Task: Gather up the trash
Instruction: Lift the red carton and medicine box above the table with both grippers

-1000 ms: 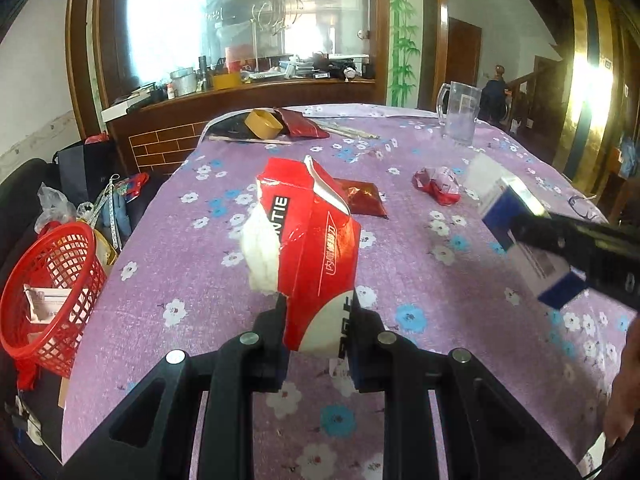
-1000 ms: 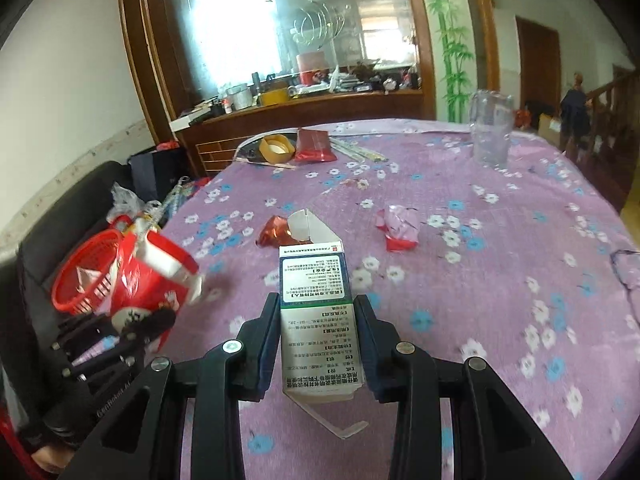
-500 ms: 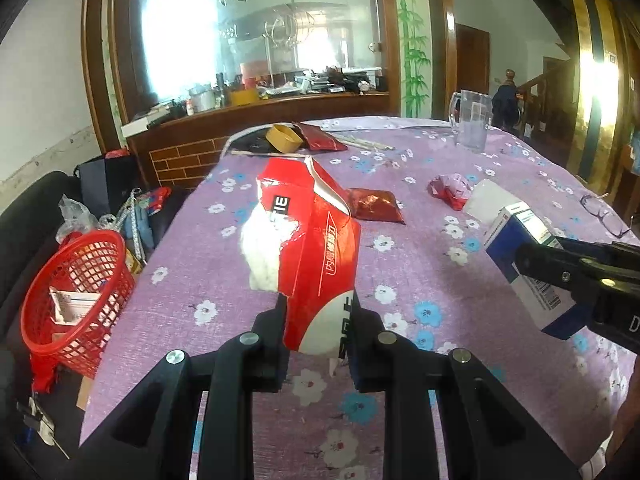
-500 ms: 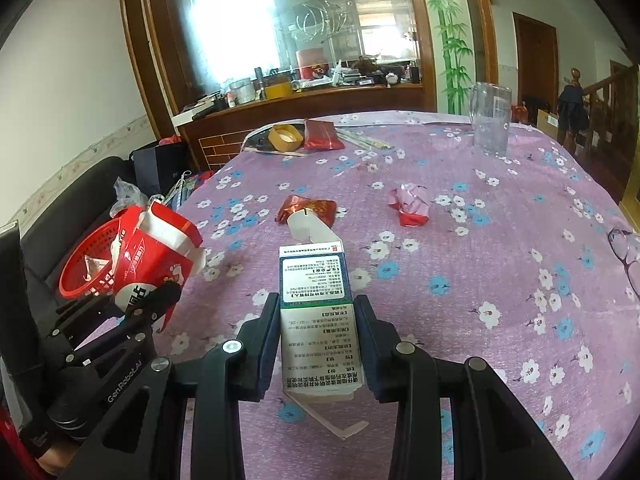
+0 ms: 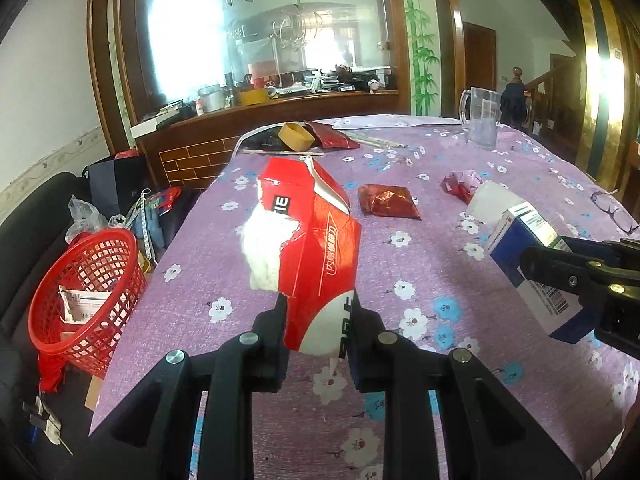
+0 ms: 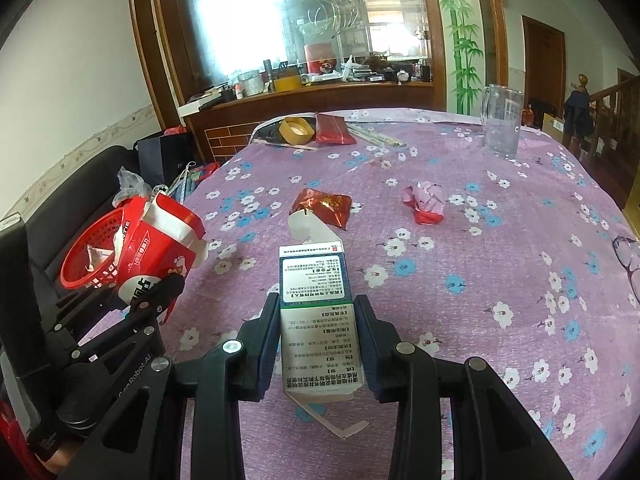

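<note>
My left gripper (image 5: 318,320) is shut on a torn red carton (image 5: 316,240) with white tissue spilling out of it, held above the purple flowered tablecloth (image 5: 420,360). In the right wrist view the same red carton (image 6: 160,248) hangs at the left, in front of the red mesh basket (image 6: 80,264). My right gripper (image 6: 316,340) is shut on a blue and white medicine box (image 6: 316,292) with an open flap; that box (image 5: 528,264) also shows at the right of the left wrist view. A red foil wrapper (image 6: 324,206) and a crumpled pink-red wrapper (image 6: 426,202) lie on the table.
The red mesh basket (image 5: 86,288) stands off the table's left edge beside a dark sofa, with paper inside. At the far end lie a tape roll (image 5: 296,136), a red packet (image 5: 332,138) and a clear glass jug (image 5: 482,122). Eyeglasses (image 5: 616,212) rest at the right edge.
Both grippers keep their holds. The right gripper with the box has shifted slightly; the basket and the table's far end sit lower in the left wrist view.
</note>
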### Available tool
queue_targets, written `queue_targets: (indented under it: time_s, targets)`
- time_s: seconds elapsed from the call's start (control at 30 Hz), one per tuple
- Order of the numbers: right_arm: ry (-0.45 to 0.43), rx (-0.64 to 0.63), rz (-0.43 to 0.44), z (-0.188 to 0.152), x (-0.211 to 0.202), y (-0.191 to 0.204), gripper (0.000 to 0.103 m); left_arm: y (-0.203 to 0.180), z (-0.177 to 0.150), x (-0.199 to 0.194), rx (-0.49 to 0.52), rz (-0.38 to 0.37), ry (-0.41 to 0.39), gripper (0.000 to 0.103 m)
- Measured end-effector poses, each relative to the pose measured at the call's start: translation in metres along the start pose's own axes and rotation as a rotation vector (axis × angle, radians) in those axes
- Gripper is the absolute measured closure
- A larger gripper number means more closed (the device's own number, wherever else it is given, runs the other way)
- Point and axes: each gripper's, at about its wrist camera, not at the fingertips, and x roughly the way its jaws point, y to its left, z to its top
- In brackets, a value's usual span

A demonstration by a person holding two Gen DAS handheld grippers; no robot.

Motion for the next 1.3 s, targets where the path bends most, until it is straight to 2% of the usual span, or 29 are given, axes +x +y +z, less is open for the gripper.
queue_targets:
  time_s: [0.93,1.3]
  targets:
    - [0.016,0.001,0.013,-0.002,0.006,0.004,0.063,0.002,-0.001,0.002,-0.003,0.003,0.002,0.081]
    - [0.016,-0.004,0.028,0.004,0.008,0.01,0.063,0.019,-0.002,-0.003,-0.034,0.006,-0.005,0.081]
